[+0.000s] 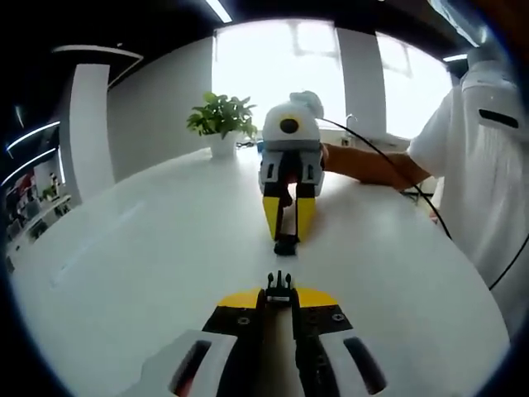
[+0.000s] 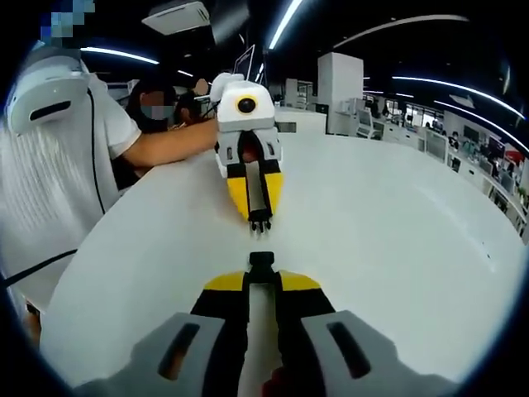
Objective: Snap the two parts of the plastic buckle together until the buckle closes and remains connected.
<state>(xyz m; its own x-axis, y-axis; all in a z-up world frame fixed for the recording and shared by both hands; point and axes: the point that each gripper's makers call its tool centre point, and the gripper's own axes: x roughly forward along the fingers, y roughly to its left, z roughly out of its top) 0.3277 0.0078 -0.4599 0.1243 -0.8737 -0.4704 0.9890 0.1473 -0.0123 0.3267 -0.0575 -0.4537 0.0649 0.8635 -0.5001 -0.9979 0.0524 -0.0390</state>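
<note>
alignment step, judging by the gap: the halves face each other, near but not touching, above the white surface point(image 1: 124, 256). left hand-held gripper point(image 1: 279, 299) has its jaws closed on the pronged buckle half point(image 1: 279, 289), prongs pointing fwd. right hand-held gripper point(image 2: 261, 271) is clamped on the socket half point(image 2: 261, 263). next move prob needs prongs lined up w/ the socket mouth, then a straight push till it clicks. both parts are black moulded plastic, small & rigid; surface is smooth, glossy, curved at the edge.

Open-plan office: white table point(image 2: 397, 248), desk rows point(image 2: 463, 145), ceiling strip lights point(image 2: 285, 21).
</note>
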